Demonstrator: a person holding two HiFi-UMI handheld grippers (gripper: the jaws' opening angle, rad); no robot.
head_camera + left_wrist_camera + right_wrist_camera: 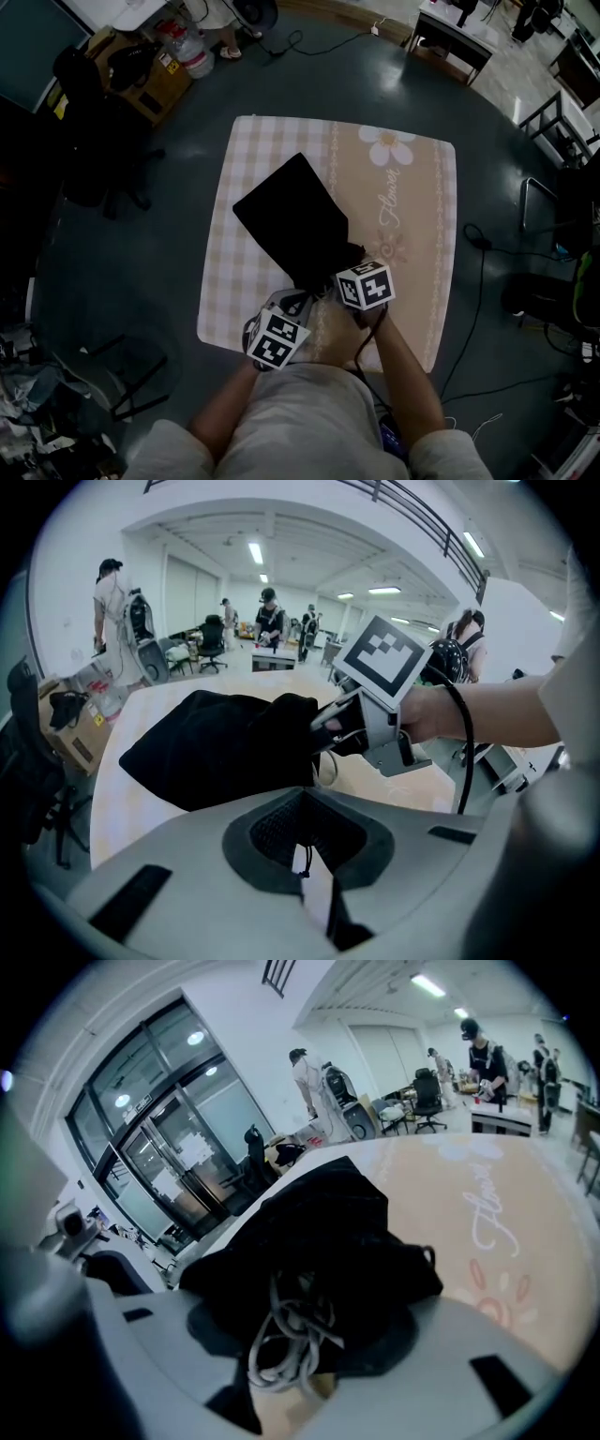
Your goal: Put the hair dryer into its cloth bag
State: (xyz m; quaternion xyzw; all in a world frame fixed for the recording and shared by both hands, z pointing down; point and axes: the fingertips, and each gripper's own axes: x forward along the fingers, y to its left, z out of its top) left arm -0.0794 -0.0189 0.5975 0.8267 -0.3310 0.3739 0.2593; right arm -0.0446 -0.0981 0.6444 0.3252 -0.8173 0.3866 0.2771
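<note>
Black bag (pixel 291 220), bare tablecloth (pixel 422 187) around

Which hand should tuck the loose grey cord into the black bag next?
Probably right. The right tongs stand open around the grey cord loops at the mouth of the black bag; the left tongs are shut, set back from it.

Matt black cloth bag (pixel 291 220)
</note>
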